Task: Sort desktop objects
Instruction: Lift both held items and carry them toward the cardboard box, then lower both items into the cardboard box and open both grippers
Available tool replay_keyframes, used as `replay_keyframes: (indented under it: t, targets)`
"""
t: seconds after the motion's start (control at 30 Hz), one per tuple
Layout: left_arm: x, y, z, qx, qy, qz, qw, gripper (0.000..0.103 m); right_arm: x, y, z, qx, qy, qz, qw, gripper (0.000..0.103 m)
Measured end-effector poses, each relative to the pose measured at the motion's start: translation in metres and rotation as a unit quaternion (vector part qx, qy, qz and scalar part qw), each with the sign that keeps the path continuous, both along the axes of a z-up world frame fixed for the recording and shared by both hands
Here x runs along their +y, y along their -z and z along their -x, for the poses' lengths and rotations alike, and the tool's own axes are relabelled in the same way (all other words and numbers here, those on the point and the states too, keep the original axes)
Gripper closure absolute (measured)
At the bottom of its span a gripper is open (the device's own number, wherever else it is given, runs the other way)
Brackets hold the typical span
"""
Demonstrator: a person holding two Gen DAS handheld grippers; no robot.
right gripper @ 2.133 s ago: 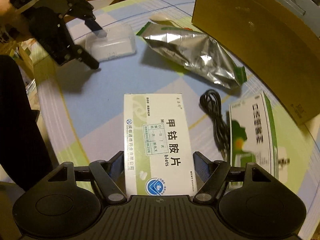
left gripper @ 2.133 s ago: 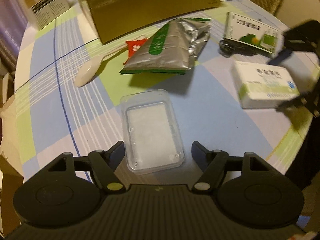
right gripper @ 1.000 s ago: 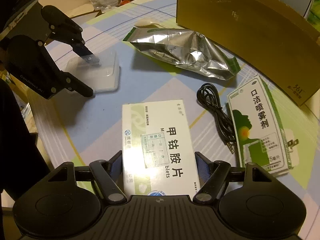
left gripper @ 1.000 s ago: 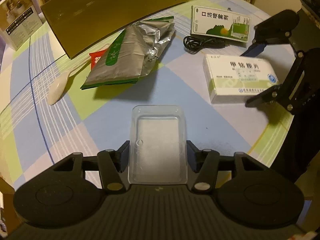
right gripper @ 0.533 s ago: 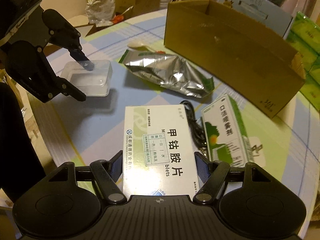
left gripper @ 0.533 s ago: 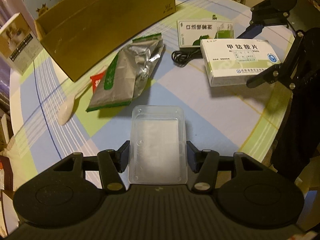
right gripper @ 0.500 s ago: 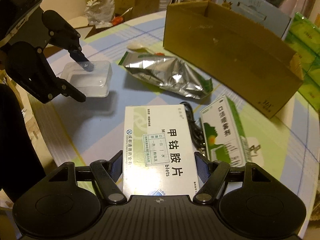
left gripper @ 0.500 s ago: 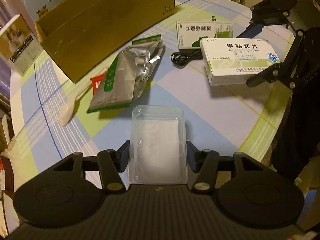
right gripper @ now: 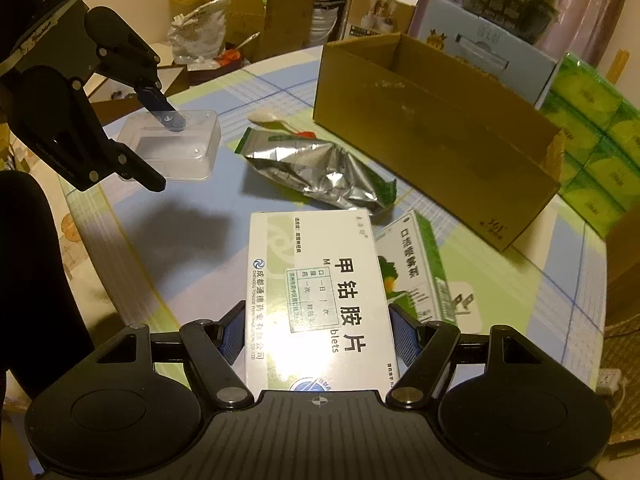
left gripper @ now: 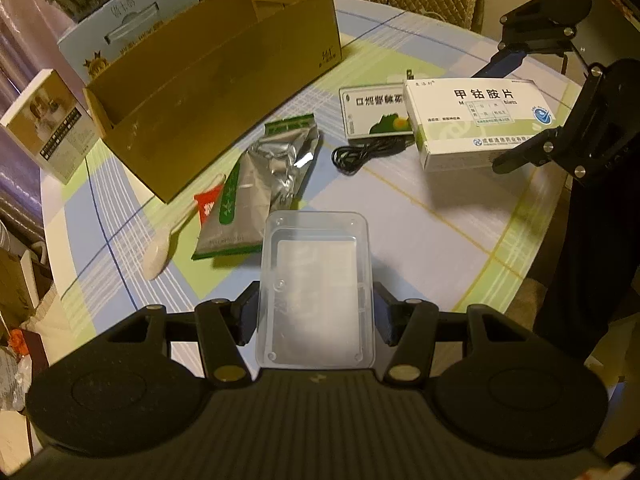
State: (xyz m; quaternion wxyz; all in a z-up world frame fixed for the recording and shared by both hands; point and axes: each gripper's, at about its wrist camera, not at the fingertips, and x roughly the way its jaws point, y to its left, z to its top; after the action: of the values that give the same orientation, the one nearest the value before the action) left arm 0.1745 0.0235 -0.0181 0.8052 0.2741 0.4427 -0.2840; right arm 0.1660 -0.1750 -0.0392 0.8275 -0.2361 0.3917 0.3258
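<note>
My left gripper (left gripper: 316, 314) is shut on a clear plastic box (left gripper: 316, 288), held above the checked tablecloth. In the right wrist view that clear plastic box (right gripper: 188, 152) hangs at the left between the left gripper's fingers. My right gripper (right gripper: 319, 332) is shut on a white medicine box (right gripper: 320, 280), also off the table. From the left wrist view the medicine box (left gripper: 476, 120) floats at the right. An open cardboard box (left gripper: 224, 80) stands at the back. On the cloth lie a silver foil pouch (left gripper: 264, 184), a green-white spray carton (left gripper: 372, 116), a black cable (left gripper: 368, 152) and a white spoon (left gripper: 168, 236).
A red packet (left gripper: 208, 208) lies partly under the pouch. A small printed box (left gripper: 48, 136) stands at the table's left edge and a blue carton (left gripper: 128, 32) behind the cardboard box. Green tissue packs (right gripper: 592, 136) are stacked at the right. The round table edge (left gripper: 520, 264) curves near me.
The left gripper closed on the clear box, then both grippers rose with their boxes. The table and the cardboard box now look farther below.
</note>
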Motion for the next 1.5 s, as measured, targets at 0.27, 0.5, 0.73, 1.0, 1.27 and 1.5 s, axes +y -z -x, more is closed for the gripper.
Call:
replay_keyframes:
  t: [0.27,0.5,0.73,1.0,1.27,1.5]
  targets:
    - [-0.01,-0.017,-0.002,-0.015,0.009,0.0,0.9998,0.051,-0.008,-0.015,-0.002,-0.019,0.0,0.001,1.0,0.034]
    - [-0.018,-0.032,-0.015,-0.026,0.016,0.002,0.9995,0.051,-0.01,-0.029,-0.017,-0.038,-0.003,0.004,0.999,0.034]
    - [-0.022,-0.044,-0.032,-0.034,0.02,0.007,0.9992,0.051,-0.012,-0.042,-0.037,-0.054,-0.006,0.014,0.998,0.034]
    - [-0.024,-0.059,-0.061,-0.044,0.012,0.018,0.9988,0.051,-0.016,-0.057,-0.064,-0.074,-0.004,0.016,0.997,0.034]
    - [-0.021,-0.078,-0.1,-0.058,-0.008,0.028,0.9979,0.051,-0.02,-0.074,-0.101,-0.089,0.016,0.0,0.996,0.034]
    - [-0.023,-0.093,-0.142,-0.074,-0.032,0.035,0.9961,0.051,-0.004,-0.092,-0.139,-0.108,0.015,-0.001,0.994,0.034]
